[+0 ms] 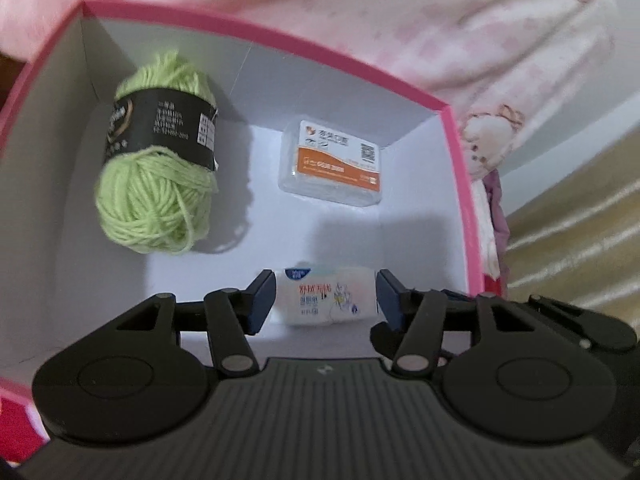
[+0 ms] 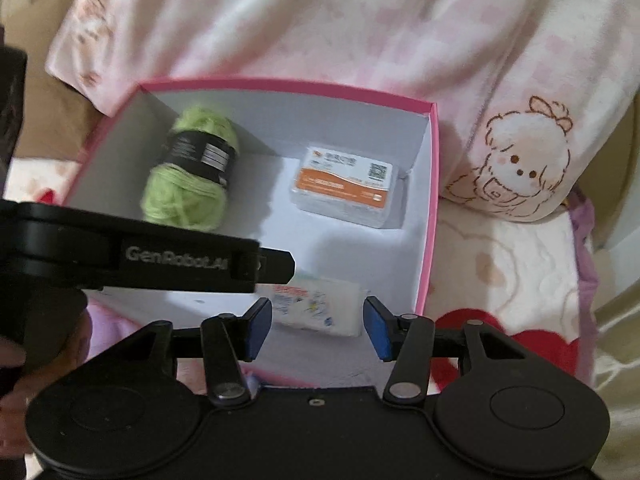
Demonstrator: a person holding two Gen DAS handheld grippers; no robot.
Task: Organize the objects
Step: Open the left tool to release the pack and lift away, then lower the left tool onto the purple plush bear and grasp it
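Pink-rimmed and white inside, a cardboard box (image 1: 466, 184) sits open on a bed, holding three things well apart. Green yarn (image 1: 158, 184), banded in a black label, lies by the left wall, its long axis running from the far corner toward the near side. A clear plastic case (image 1: 330, 166) with an orange-and-white card rests near the far right corner, long side across the box. Nearest the cameras, a white tissue pack (image 1: 326, 298) lies flat on the box floor, lengthwise left to right. The left gripper (image 1: 326, 300) hangs over the pack, fingers spread to either side, with a gap visible on both sides. The right gripper (image 2: 318, 326) hovers above the near edge, fingers likewise parted and empty. From the right wrist view, the left gripper's black body crosses the box and covers part of the pack; print on all three labels is too blurred to read. Pink bedding (image 2: 320, 20) and a cartoon-printed pillow (image 2: 520, 160) surround the box.
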